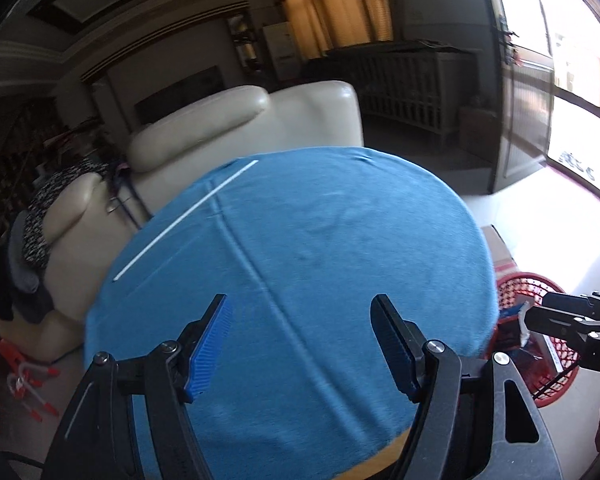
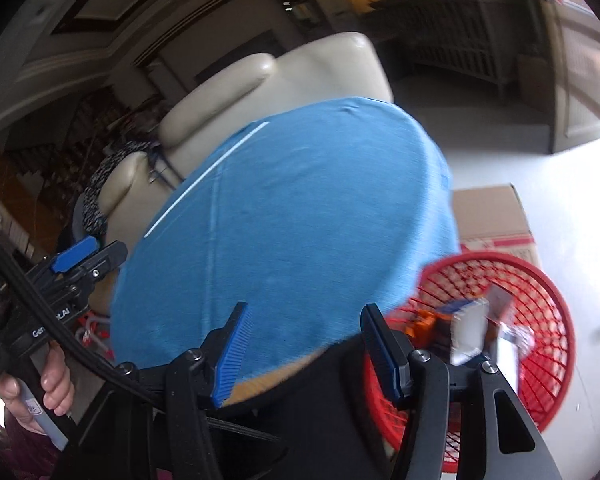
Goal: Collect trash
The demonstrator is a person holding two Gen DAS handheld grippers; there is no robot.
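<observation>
Trash (image 2: 476, 332) sits in the red basket (image 2: 540, 280), low and to the right of the right gripper (image 2: 304, 340): wrappers and small packets in blue, white and orange, heaped inside the mesh. In the left view the same basket shows past the table's right edge, beyond the left gripper (image 1: 300, 328). Both grippers are released, jaws apart with nothing between the blue pads; only blue cloth (image 1: 300, 220) shows through each gap.

Ahead of both tools the round table looks bare apart from one thin white strip (image 1: 184, 220), far forward and to the left near the cloth's rim. Whether that is a straw left to collect or a mark on the cloth cannot be told. Judging by this, the job looks nearly or wholly done; at most that strip is left.

Beyond the table stands a cream sofa (image 1: 240, 120) with dark clothes (image 1: 40, 216) piled on its arm, to the left. A cardboard box (image 2: 492, 212) lies on the floor behind the basket. A hand (image 2: 48, 384) grips the left tool's handle at the right view's lower left. Nothing blocks the way to the strip; reaching it means stretching across the whole tabletop.
</observation>
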